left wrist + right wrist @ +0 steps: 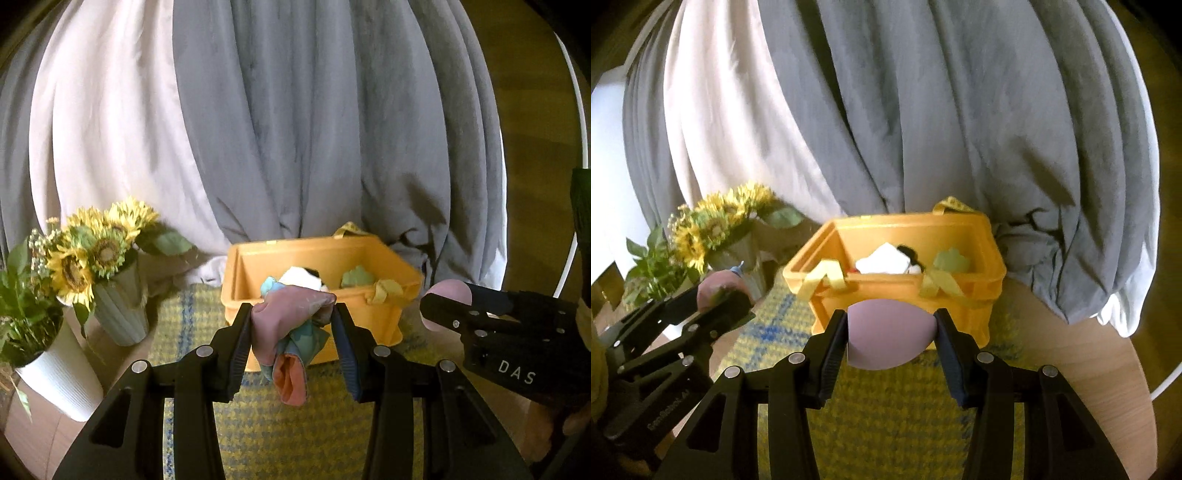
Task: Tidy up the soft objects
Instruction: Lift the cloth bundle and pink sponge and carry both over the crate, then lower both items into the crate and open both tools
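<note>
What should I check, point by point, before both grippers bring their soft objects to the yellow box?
1. Left gripper holds the multicolour cloth bundle: ok, the fingers press it from both sides.
2. Right gripper holds the pink soft ball: ok, it is squeezed between the pads.
3. Yellow box is open on top: ok, no lid over it.
4. Room inside the box: cannot tell fully; a white and black item and a green item already lie there.
5. Hanging tail of the bundle clears the box rim: cannot tell.
6. Sunflower vase is out of the path: ok, it stands left of the box.
</note>
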